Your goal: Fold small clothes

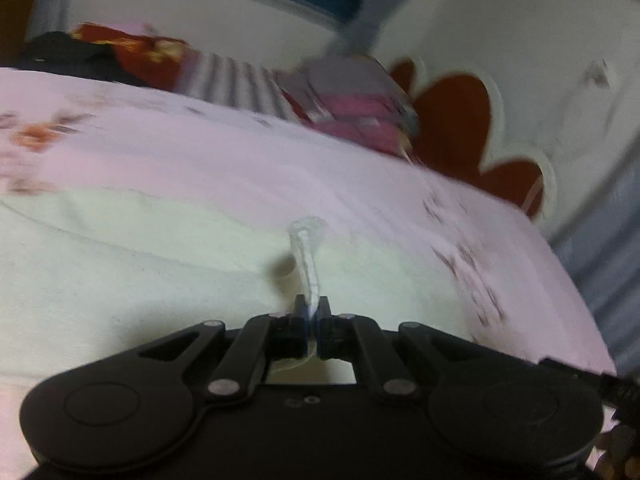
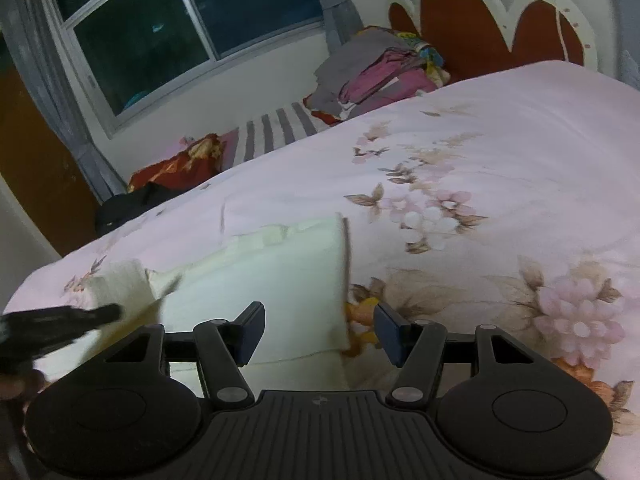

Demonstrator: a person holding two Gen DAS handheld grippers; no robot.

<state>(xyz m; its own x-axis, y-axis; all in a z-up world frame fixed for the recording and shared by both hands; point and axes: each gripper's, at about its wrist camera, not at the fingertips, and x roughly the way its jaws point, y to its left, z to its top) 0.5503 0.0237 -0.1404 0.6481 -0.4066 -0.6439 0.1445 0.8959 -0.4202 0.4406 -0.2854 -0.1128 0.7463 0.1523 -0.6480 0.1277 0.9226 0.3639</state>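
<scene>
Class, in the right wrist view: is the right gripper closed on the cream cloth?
No: the right gripper stands open above the cream cloth, its pads apart.

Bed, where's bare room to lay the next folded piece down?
Free: the floral bedspread to the right of the cream garment, up to the headboard. Crowded: the far edge under the window, with the clothes pile, striped cloth and red and black clothes.
</scene>
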